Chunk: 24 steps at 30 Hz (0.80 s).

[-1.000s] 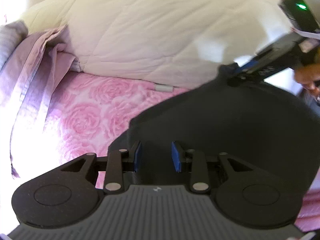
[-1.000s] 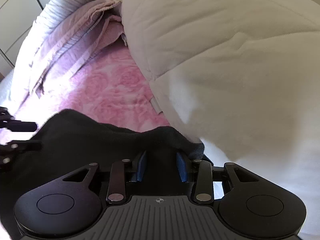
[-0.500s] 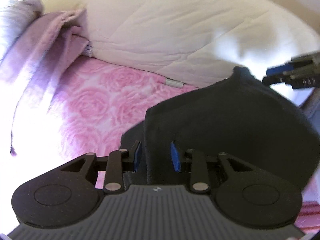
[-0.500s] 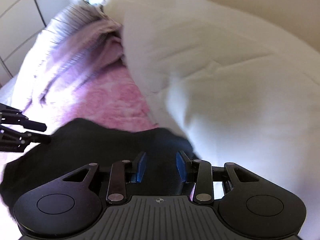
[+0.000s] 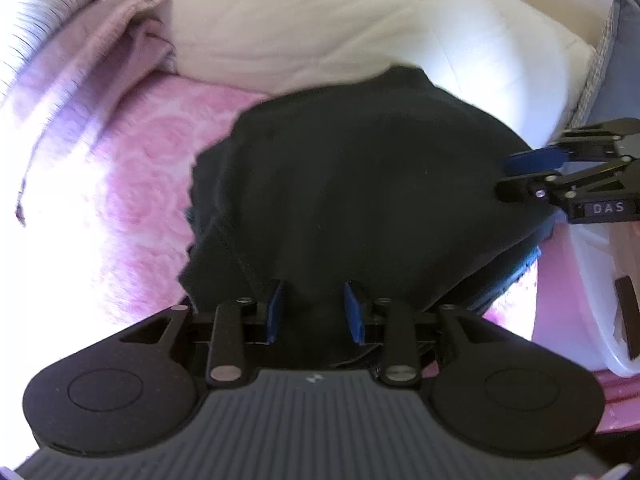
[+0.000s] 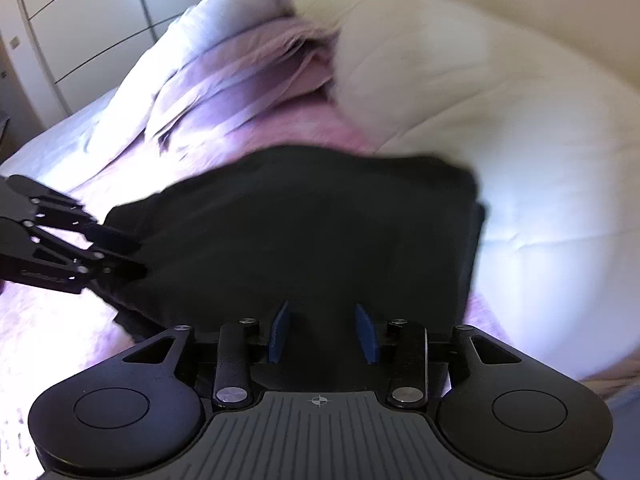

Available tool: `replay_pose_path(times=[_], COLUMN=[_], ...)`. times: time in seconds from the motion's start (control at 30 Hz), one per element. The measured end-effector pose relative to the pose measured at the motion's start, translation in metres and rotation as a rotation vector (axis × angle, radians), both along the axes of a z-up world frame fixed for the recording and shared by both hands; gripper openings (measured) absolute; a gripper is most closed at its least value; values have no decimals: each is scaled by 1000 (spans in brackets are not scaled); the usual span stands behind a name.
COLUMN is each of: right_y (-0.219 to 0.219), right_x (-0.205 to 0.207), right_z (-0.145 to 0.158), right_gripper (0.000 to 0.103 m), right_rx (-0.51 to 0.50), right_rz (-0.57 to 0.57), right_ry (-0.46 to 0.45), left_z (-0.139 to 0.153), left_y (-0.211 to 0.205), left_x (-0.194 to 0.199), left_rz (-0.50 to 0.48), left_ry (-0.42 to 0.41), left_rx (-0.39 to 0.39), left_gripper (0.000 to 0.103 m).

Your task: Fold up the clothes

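Note:
A black garment (image 5: 360, 184) lies folded over on the pink rose-patterned bedsheet (image 5: 148, 168). It also shows in the right wrist view (image 6: 312, 232). My left gripper (image 5: 314, 312) has its blue pads apart with black cloth lying between them at the garment's near edge. My right gripper (image 6: 322, 332) stands the same way, pads apart over the garment's near edge. Each gripper shows in the other's view: the right one (image 5: 532, 172) at the garment's right side, the left one (image 6: 120, 252) at its left side.
A cream quilted duvet (image 5: 320, 28) is bunched behind the garment. Folded mauve bedding (image 5: 80, 72) lies at the left. A white basket rim (image 5: 600, 292) sits at the right edge. Wardrobe doors (image 6: 80, 20) stand beyond the bed.
Both grippers have moved forward with the garment, folding it over so it now lies as a thicker, more compact pile. The views have tilted up. The pads stand slightly wider.

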State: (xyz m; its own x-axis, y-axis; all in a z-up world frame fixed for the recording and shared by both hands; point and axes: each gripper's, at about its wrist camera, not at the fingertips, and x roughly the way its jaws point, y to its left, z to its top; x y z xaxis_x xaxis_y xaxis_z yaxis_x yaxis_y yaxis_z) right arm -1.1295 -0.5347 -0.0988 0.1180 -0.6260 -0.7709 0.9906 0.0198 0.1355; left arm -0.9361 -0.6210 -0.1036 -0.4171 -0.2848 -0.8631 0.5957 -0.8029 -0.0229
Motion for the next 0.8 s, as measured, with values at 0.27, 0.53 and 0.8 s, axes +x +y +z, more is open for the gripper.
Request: replay_pose_path(times=[0.27, 0.53, 0.8], right_y=[73, 174, 266], right_x=[31, 105, 185], right_z=[15, 29, 56], right_gripper=[69, 80, 85], right_rx=[-14, -33, -25], right_rz=[-164, -356, -487], right_ry=[73, 101, 43], left_z=[24, 33, 64], left_y=[45, 128, 205], left_x=[29, 77, 152], left_rz=[8, 18, 32], left_ry=[14, 127, 197], left_rx=[-94, -95, -105], left_gripper=[66, 76, 78])
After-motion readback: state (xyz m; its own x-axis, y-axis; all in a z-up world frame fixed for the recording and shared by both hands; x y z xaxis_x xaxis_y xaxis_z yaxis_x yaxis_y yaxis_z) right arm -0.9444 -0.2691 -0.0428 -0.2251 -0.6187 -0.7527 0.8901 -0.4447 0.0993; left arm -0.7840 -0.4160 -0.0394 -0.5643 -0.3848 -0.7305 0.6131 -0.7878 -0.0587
